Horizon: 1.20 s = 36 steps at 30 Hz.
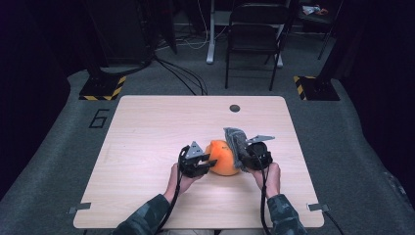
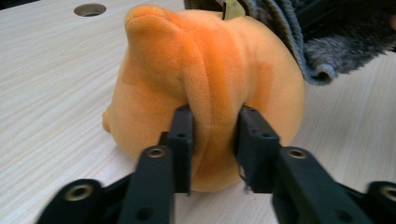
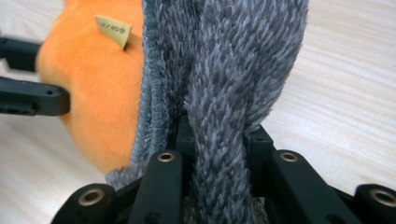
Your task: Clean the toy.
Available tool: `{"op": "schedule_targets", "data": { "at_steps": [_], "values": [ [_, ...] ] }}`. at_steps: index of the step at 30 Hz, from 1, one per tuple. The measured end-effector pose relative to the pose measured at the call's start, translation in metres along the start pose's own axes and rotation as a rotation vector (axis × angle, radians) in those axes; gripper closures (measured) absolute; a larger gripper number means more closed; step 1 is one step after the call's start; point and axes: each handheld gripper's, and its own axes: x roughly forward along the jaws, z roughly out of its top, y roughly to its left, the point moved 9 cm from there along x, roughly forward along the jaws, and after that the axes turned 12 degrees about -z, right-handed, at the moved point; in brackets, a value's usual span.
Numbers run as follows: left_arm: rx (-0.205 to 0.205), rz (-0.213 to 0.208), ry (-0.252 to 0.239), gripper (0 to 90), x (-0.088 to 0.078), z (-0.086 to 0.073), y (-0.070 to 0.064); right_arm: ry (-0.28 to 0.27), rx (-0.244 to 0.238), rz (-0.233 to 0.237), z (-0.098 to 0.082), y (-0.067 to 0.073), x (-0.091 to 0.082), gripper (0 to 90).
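An orange plush toy point(image 1: 224, 157) lies on the wooden table point(image 1: 147, 137), near its front middle. My left gripper point(image 1: 208, 163) comes at it from the left. In the left gripper view my left gripper point(image 2: 214, 140) is shut on a raised fold of the orange plush toy point(image 2: 210, 70). A grey fuzzy cloth point(image 1: 235, 139) drapes over the toy's right side. My right gripper point(image 3: 217, 140) is shut on a bunched strip of that grey cloth point(image 3: 233, 70). A small yellow tag point(image 3: 113, 30) sticks out of the toy beside the cloth.
A round hole point(image 1: 235, 108) sits near the table's far edge. Behind the table stand a black chair point(image 1: 254, 34) and two stand bases with yellow-black stripes point(image 1: 103, 88) point(image 1: 313, 87). Cables run across the grey floor.
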Motion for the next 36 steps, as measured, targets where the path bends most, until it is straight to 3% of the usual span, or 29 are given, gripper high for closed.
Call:
{"op": "schedule_targets", "data": {
  "at_steps": [6, 7, 9, 11, 13, 16, 18, 21, 26, 29, 36],
  "values": [
    [0.01, 0.032, 0.002, 77.1, -0.001, 0.002, -0.005, -0.032, 0.021, -0.034, 0.008, -0.002, 0.009, 73.7],
    [-0.003, 0.033, -0.004, 77.2, -0.001, 0.002, -0.005, -0.024, 0.018, -0.032, 0.009, -0.003, 0.008, 73.8],
    [-0.017, 0.029, -0.012, 77.4, -0.001, 0.002, -0.005, -0.04, 0.033, -0.033, 0.015, -0.005, 0.0, 73.8],
    [-0.02, 0.024, -0.015, 77.3, 0.0, 0.002, -0.007, -0.066, 0.045, 0.009, 0.025, -0.003, -0.015, 73.7],
    [-0.009, 0.024, -0.015, 76.8, 0.0, 0.002, -0.009, -0.098, 0.032, 0.055, 0.035, 0.007, -0.029, 73.7],
    [0.002, 0.017, -0.014, 76.5, 0.001, 0.002, -0.014, -0.102, 0.002, 0.103, 0.041, 0.034, -0.039, 72.9],
    [0.012, 0.015, -0.005, 76.6, 0.002, 0.002, -0.015, -0.089, -0.031, 0.113, 0.039, 0.049, -0.035, 72.5],
    [0.008, 0.015, 0.006, 76.8, 0.003, -0.001, -0.013, -0.076, -0.062, 0.066, 0.033, 0.056, -0.024, 72.4],
    [-0.019, 0.003, 0.006, 77.1, 0.006, -0.002, -0.011, -0.059, -0.071, 0.055, 0.028, 0.048, -0.017, 72.4],
    [-0.033, 0.004, -0.002, 77.1, 0.006, -0.002, -0.009, -0.051, -0.096, 0.009, 0.026, 0.042, -0.017, 72.3],
    [-0.028, 0.004, -0.001, 77.1, 0.006, -0.002, -0.008, -0.024, -0.055, -0.008, 0.015, 0.018, -0.012, 72.2]
  ]
}}
